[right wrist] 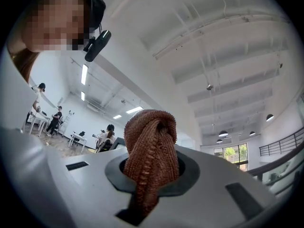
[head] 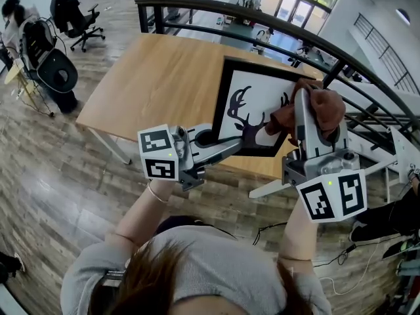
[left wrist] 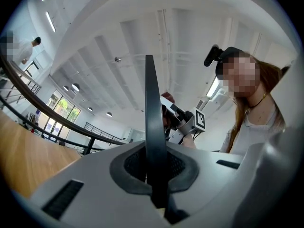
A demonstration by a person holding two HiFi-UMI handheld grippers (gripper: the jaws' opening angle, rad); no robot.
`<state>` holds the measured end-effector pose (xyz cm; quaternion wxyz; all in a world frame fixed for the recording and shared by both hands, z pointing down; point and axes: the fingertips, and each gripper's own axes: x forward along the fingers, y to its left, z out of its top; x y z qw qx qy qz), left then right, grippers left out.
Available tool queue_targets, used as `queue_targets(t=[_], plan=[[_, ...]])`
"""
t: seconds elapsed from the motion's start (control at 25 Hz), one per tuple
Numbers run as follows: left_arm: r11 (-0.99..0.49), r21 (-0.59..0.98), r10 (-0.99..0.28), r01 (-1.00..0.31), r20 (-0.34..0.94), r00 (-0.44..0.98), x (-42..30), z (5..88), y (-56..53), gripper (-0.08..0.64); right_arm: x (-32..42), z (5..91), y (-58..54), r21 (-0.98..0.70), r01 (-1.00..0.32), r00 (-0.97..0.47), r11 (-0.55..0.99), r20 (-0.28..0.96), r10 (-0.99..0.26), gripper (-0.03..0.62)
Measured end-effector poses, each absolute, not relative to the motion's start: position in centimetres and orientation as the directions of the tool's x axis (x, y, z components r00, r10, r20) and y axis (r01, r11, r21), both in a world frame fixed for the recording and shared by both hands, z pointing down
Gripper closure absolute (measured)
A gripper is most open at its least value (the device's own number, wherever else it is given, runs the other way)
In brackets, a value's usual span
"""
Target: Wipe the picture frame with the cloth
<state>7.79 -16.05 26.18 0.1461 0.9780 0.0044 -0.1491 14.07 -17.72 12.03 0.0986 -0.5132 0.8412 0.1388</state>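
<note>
A black picture frame (head: 252, 87) with a white print of a deer's head sits on the right half of the wooden table (head: 157, 77). My left gripper (head: 231, 144) is shut on its near left edge. In the left gripper view that edge shows as a thin dark strip (left wrist: 153, 127) rising between the jaws of the left gripper (left wrist: 154, 177). My right gripper (head: 312, 104) hangs over the frame's right side, shut on a bunched brown cloth (head: 328, 107). The cloth (right wrist: 149, 141) fills the gap between the jaws of the right gripper (right wrist: 152, 175).
A dark curved railing (head: 262, 18) runs just behind the table, with a drop to a lower floor beyond it. Black office chairs (head: 79, 18) and a black seat (head: 56, 71) stand on the wooden floor at the left. Cables (head: 354, 268) lie on the floor at the lower right.
</note>
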Motion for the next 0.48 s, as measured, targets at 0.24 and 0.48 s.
queue_targets(t=[0.24,0.48], plan=[[-0.959,0.277,-0.028,0.061,-0.308,0.951,7.6,25.7,-15.8,0.543,14.2,12.7,-17.6,0.109,-0.887,-0.459,0.448,-0.299,-0.837,0.535],[-0.956,0.286,-0.033,0.064,-0.319,0.947,7.7,25.7,-15.8,0.543,14.2,13.8,-17.4,0.095,-0.884,-0.465,0.458,-0.285,-0.839,0.535]])
